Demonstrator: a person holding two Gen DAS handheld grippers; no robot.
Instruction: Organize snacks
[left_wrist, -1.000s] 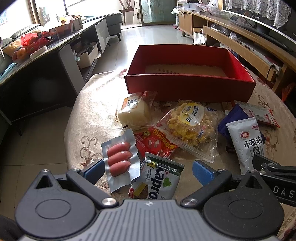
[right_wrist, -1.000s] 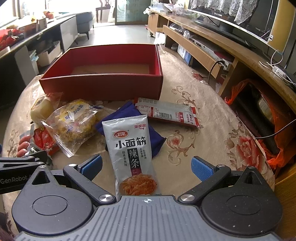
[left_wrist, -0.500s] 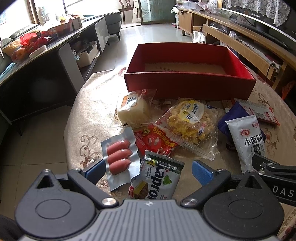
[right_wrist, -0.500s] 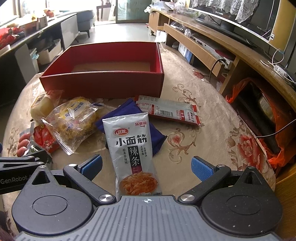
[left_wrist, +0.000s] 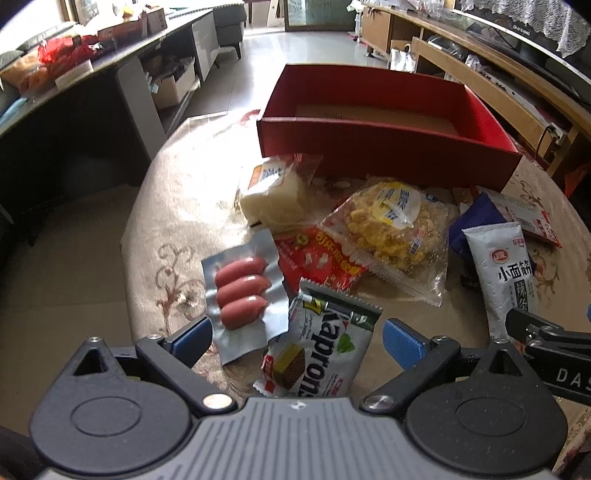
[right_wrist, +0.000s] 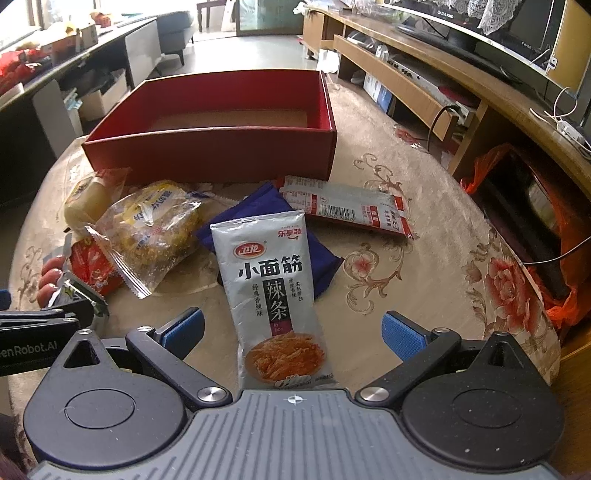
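Observation:
An empty red box (left_wrist: 388, 147) (right_wrist: 210, 147) stands at the far side of the round table. Snacks lie in front of it: a sausage pack (left_wrist: 242, 291), a wafer packet (left_wrist: 321, 350), a red packet (left_wrist: 321, 262), a pale bun (left_wrist: 275, 195), a yellow crispy cake (left_wrist: 391, 229) (right_wrist: 155, 229), a grey spicy-strip pouch (right_wrist: 273, 291) (left_wrist: 506, 273) on a blue packet (right_wrist: 284, 221), and a red-white flat pack (right_wrist: 347, 210). My left gripper (left_wrist: 297, 334) is open over the wafer packet. My right gripper (right_wrist: 291, 326) is open astride the grey pouch.
The table wears a beige floral cloth (right_wrist: 406, 258). A wooden TV bench (right_wrist: 443, 81) runs along the right, with an orange bag (right_wrist: 517, 221) beside the table. A dark counter with clutter (left_wrist: 74, 81) stands at the left.
Both grippers have risen and tilted slightly, so the snacks sit a little lower in view. Nothing on the table has moved, and both grippers stay open.

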